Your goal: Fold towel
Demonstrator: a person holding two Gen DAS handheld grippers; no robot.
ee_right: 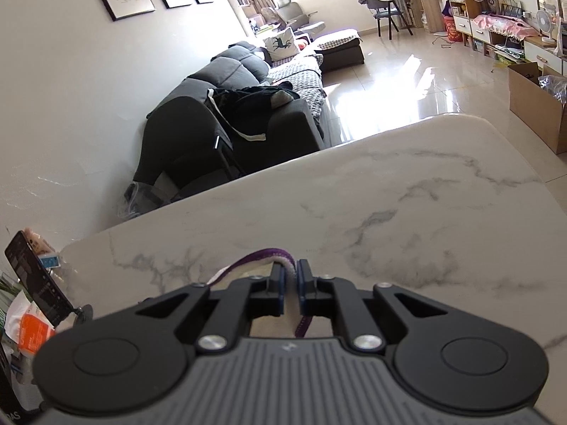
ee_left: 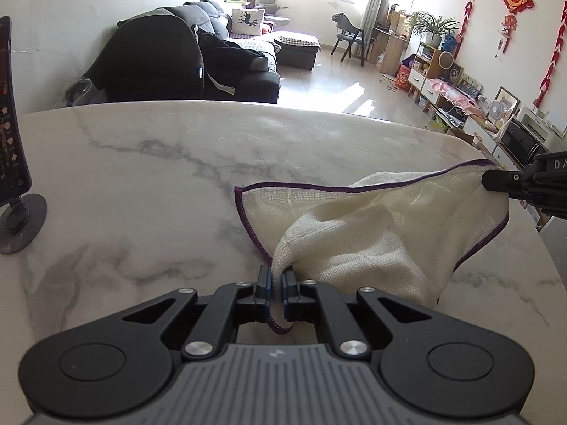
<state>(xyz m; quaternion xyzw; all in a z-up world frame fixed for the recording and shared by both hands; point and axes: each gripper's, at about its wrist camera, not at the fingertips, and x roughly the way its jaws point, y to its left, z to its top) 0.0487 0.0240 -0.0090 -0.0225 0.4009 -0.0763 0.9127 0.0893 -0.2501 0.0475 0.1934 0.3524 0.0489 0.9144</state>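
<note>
A cream towel (ee_left: 372,219) with a purple hem lies partly lifted on the marble table (ee_left: 141,163). My left gripper (ee_left: 278,276) is shut on its near corner, and the hem hangs out behind the fingers. My right gripper (ee_left: 490,180) shows at the right edge of the left wrist view, shut on the towel's far right corner and holding it raised. In the right wrist view the right gripper (ee_right: 290,269) pinches the purple-edged corner of the towel (ee_right: 269,256) between its pads. The towel's far left corner rests flat on the table.
A phone on a round stand (ee_left: 14,163) stands at the table's left edge; it also shows in the right wrist view (ee_right: 35,283). Beyond the table's far edge are a dark sofa (ee_left: 184,63), a tiled floor and a cardboard box (ee_right: 535,109).
</note>
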